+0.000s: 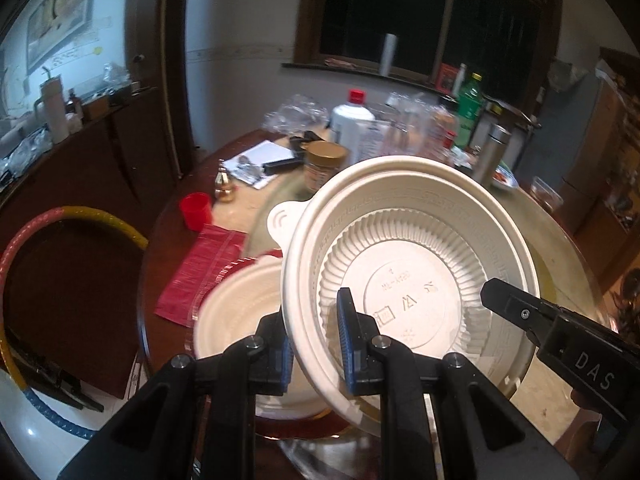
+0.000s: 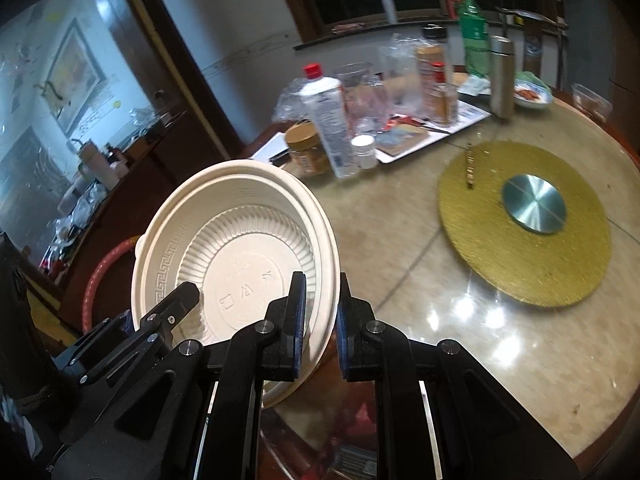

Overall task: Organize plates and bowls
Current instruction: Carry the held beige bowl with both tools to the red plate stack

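The white bowl (image 1: 408,276) is held tilted above the counter (image 2: 400,240), its opposite rims clenched by left tongs (image 1: 316,344) and right tongs (image 2: 320,320), so it is steadied for carrying

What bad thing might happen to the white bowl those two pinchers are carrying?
1. The left gripper and right gripper each pinch only the thin rim of the white bowl, and it hangs tilted, so it might slip out.
2. Another white bowl sits just below; a drop could knock it.
3. Bottles, like the red-capped bottle, crowd the table, so a swing might topple them.
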